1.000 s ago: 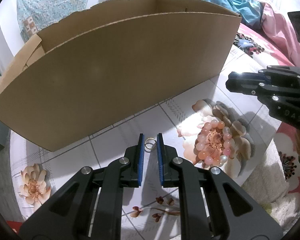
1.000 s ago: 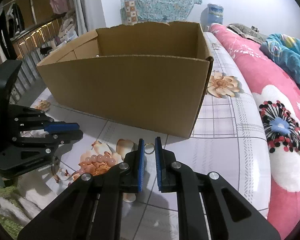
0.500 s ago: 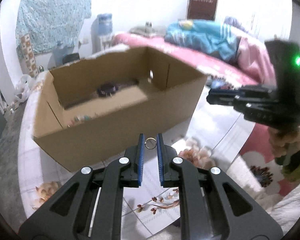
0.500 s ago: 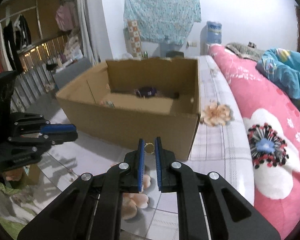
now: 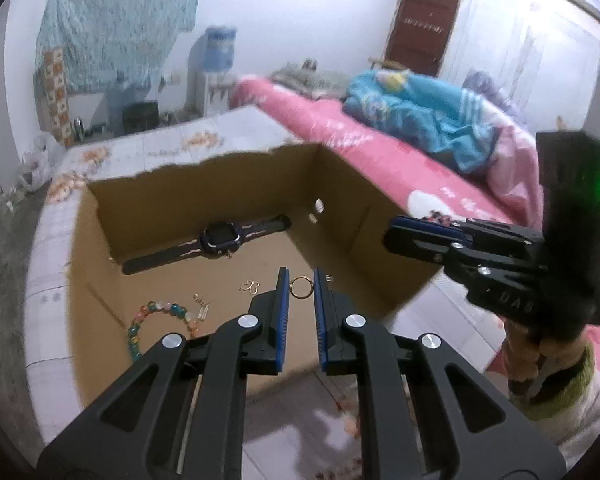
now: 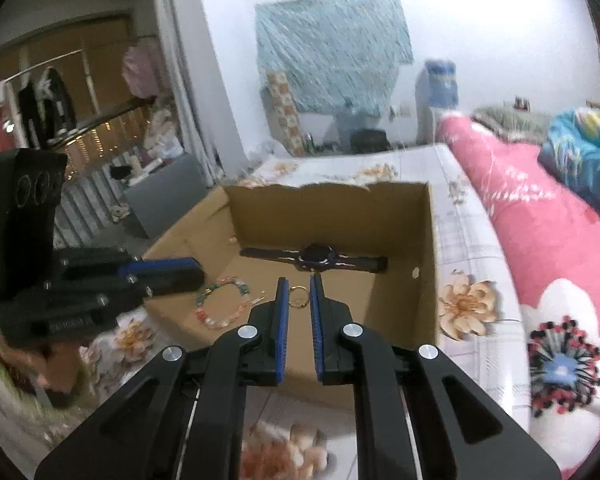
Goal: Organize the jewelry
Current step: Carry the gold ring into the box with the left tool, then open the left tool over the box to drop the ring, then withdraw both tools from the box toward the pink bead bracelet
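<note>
**Two small gold rings held above the open cardboard box**

The left gripper [image 5: 300, 292] has its jaws nearly closed on a small gold ring [image 5: 301, 288], which sits pinched between the blue pads near the tips. In the left wrist view this ring hangs over the near part of the cardboard box [image 5: 396, 216]. The right gripper [image 6: 299, 296] likewise has its jaws almost together, clamped on a second gold ring [image 6: 299, 297], also above the box interior.

Each gripper shows in the other's view: the right one at the right edge of the left wrist picture, near the box's right wall, and the left one at the left edge of the right wrist picture, just over the box's left wall.

Inside the box lie a dark watch [image 5: 220, 238] stretched flat along the far wall, a beaded bracelet [image 5: 156, 322] of mixed green and orange beads near the left side, a pair of small gold earrings [image 5: 204, 306] beside it, and a tiny gold butterfly-shaped piece [image 5: 250, 287].

The box stands on a bed with a floral checked sheet [image 6: 476, 240]; a pink blanket [image 6: 548, 220] lies to its right
</note>
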Tool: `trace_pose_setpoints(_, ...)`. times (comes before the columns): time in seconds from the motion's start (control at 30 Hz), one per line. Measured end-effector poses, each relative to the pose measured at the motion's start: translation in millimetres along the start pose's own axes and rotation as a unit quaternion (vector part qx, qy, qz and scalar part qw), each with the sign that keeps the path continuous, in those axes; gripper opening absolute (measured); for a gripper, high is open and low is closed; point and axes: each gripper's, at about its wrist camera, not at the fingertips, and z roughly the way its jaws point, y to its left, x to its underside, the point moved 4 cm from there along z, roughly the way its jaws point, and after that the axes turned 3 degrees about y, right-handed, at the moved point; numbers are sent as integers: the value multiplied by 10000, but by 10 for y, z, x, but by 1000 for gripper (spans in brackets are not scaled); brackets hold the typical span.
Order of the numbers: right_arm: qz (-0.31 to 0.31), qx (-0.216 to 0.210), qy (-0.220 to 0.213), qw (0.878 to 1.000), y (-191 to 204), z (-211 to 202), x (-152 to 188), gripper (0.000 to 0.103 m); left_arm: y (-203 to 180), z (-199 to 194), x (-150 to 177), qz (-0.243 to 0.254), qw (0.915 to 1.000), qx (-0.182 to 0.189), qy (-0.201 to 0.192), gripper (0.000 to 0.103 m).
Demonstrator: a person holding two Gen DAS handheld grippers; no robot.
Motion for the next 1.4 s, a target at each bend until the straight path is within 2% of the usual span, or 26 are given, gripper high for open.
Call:
trace_pose_setpoints(0.2, 399, 328, 215, 9984, -140, 413, -171, 11, 30, 500, -153, 52, 9992, -227, 336, 11)
trace_pose_setpoints(0.3, 633, 211, 191, 9976, -213, 469, -174, 12, 30, 584, -163, 35, 9985, -366, 407, 13)
trace_pose_setpoints(0.4, 731, 160, 90, 9972, -249, 453, -151, 28, 51, 606, -143, -67, 9981, -431, 436, 26)
trace_pose_setpoints(0.5, 712, 82, -12, 9974, -243, 408, -121, 30, 42, 592, -133, -114, 9977, -515, 420, 32)
trace_pose_setpoints(0.57, 737, 29, -61, 9973, -254, 377, -117, 31, 28, 551, -134, -124, 9978, -535, 366, 37)
trace_pose_setpoints(0.67, 819, -24, -162, 9965, -273, 307, -116, 43, -15, 482, -141, -64, 9977, -624, 265, 48)
trace_pose_setpoints(0.87, 942, -315, -268, 9947, -281, 206, -137, 47, -98, 350, -120, 58, 9971, -733, 179, 63)
trace_pose_setpoints(0.93, 946, -369, -301, 9944, -273, 179, -141, 51, -113, 286, -110, 95, 9969, -769, 129, 67)
trace_pose_setpoints(1.3, 897, -741, -579, 9915, -135, -200, -130, 56, -149, -230, 101, 166, 9966, -781, -182, 75)
trace_pose_setpoints(1.4, 825, -726, -642, 9919, -125, -362, -47, 60, -123, -357, 199, 128, 9965, -803, -203, 76)
